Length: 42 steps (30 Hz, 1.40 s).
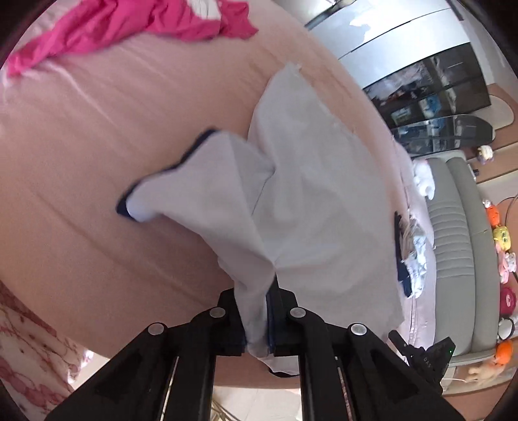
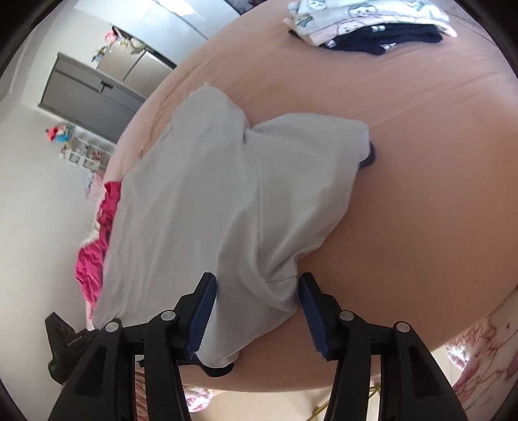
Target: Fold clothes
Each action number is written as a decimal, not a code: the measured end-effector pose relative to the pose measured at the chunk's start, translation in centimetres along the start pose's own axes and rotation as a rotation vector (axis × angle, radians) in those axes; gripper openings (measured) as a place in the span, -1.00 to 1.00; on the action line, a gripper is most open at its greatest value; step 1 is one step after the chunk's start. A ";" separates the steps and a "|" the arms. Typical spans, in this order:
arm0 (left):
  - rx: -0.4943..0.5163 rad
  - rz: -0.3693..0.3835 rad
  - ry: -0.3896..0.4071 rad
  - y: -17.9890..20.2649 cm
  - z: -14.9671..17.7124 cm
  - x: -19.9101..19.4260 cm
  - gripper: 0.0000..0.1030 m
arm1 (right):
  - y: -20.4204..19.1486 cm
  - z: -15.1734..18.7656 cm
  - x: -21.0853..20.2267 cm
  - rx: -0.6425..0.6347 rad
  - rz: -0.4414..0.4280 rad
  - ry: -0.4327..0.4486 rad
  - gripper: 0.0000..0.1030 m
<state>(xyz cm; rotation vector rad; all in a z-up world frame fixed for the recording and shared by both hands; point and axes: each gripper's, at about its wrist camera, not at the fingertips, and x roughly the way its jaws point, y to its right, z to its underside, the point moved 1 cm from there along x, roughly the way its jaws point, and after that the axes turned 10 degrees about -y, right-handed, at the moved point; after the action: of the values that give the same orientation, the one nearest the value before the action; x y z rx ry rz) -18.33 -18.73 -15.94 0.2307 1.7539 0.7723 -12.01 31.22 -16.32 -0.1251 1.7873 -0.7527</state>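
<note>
A white T-shirt with navy sleeve trim [image 1: 310, 207] hangs over the pink bed sheet [image 1: 97, 162]. My left gripper [image 1: 257, 320] is shut on its shoulder edge, cloth pinched between the pads. In the right wrist view the same shirt [image 2: 207, 200] lies between the fingers of my right gripper [image 2: 257, 311], whose jaws stand wide apart; the cloth rests against the left blue pad [image 2: 202, 317] and is not clamped. The right sleeve [image 2: 327, 155] spreads out over the sheet [image 2: 421, 194].
A crumpled pink garment [image 1: 129, 29] lies at the far side of the bed, also at the left in the right wrist view [image 2: 97, 246]. A stack of folded clothes [image 2: 369, 26] sits at the far end. A grey headboard [image 1: 459, 246] and toys stand to the right.
</note>
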 end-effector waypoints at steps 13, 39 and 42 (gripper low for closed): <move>-0.082 -0.085 -0.124 -5.2 -0.6 1.1 -0.73 | 0.4 -1.4 2.5 -0.046 -0.023 -0.035 0.46; 0.010 0.100 -0.186 -2.6 3.7 0.2 -0.03 | -0.2 0.1 4.2 -0.051 -0.111 -0.139 0.03; 0.081 0.242 -0.110 -0.1 2.8 -2.7 -0.10 | -1.6 -1.4 2.7 -0.064 -0.177 -0.079 -0.63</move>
<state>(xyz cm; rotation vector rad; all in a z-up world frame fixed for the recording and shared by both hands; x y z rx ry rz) -14.79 -19.18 -14.28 0.5378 1.6724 0.8455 -14.68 29.36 -17.50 -0.3548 1.7405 -0.8048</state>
